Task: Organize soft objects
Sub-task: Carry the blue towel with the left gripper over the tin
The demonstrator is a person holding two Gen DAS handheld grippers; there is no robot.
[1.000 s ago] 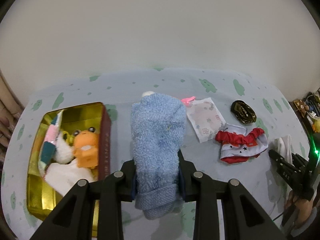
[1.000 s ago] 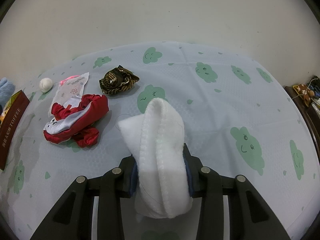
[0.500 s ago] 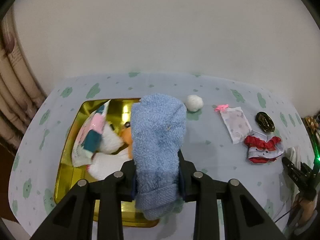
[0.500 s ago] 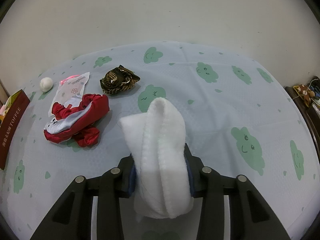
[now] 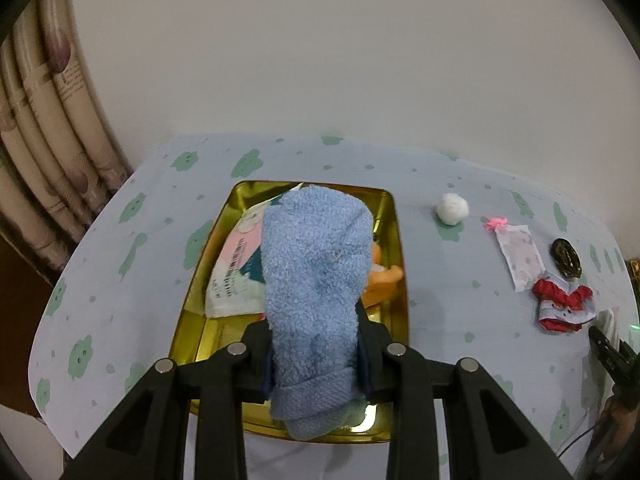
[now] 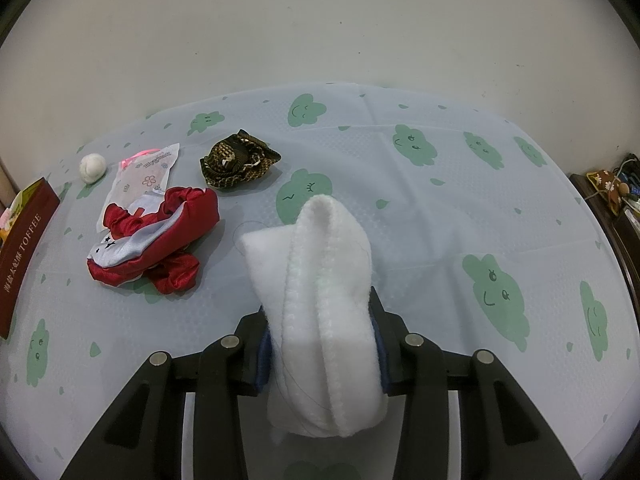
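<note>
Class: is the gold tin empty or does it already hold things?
Holds things: the gold tin contains an orange plush and a packet.

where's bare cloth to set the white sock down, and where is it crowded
Free: the tablecloth right of the white sock, out to its right edge, and the strip behind the brown patterned scrunchie. Crowded: the left side, around the red satin garment, sachet and cotton ball.
</note>
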